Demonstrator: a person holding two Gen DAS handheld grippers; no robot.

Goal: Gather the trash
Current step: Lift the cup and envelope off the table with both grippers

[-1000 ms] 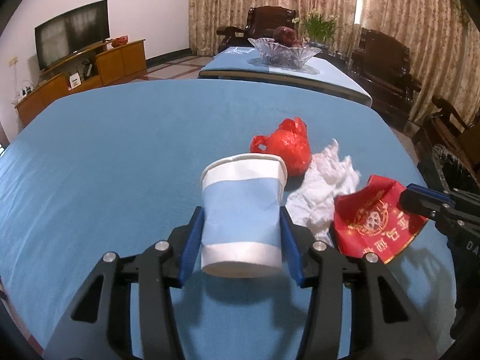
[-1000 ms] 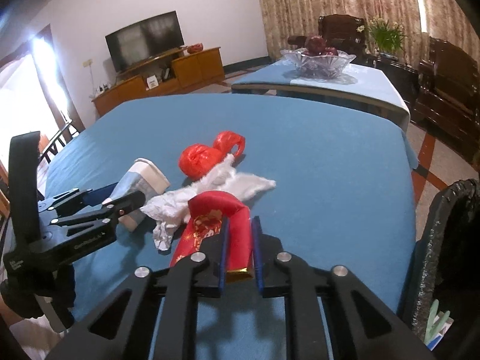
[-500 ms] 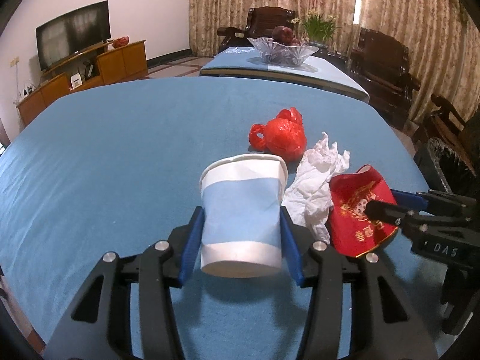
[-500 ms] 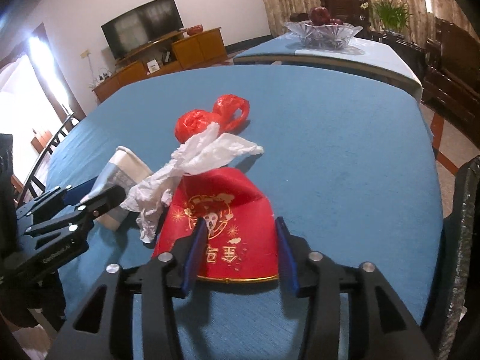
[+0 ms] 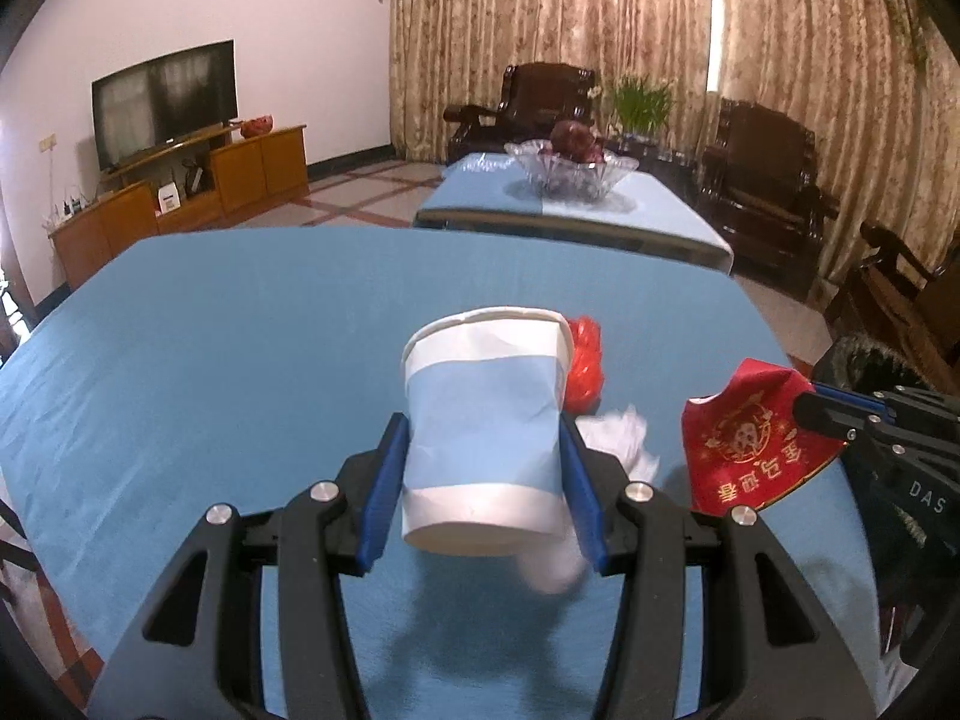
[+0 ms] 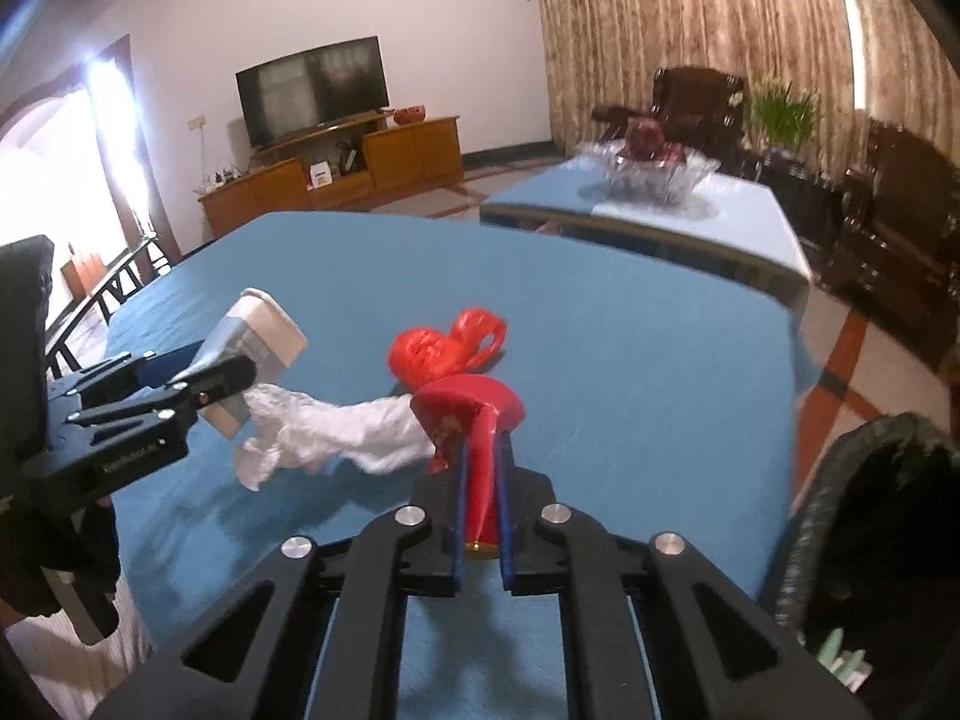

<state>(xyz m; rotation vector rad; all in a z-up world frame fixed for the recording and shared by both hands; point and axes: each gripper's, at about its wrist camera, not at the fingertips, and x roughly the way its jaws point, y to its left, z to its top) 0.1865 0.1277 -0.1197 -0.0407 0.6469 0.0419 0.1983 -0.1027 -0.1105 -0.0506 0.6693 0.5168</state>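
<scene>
My left gripper (image 5: 483,483) is shut on a blue and white paper cup (image 5: 486,420) and holds it above the blue table (image 5: 210,360). The cup also shows in the right wrist view (image 6: 258,354). My right gripper (image 6: 480,498) is shut on a red packet with gold print (image 6: 474,420), lifted off the table; the packet shows at the right in the left wrist view (image 5: 750,438). A white crumpled tissue (image 6: 336,432) hangs between the cup and the packet, off the table. A red plastic bag (image 6: 444,348) lies on the table behind them.
A black-lined trash bin (image 6: 870,540) stands by the table's right edge, with items inside. A second table with a glass fruit bowl (image 5: 570,174) stands beyond. Dark wooden chairs (image 5: 762,180) and a TV cabinet (image 5: 180,198) line the room.
My right gripper has shut on the red packet and lifted it. Both grippers have risen from the table, and the white tissue has come up with them.
</scene>
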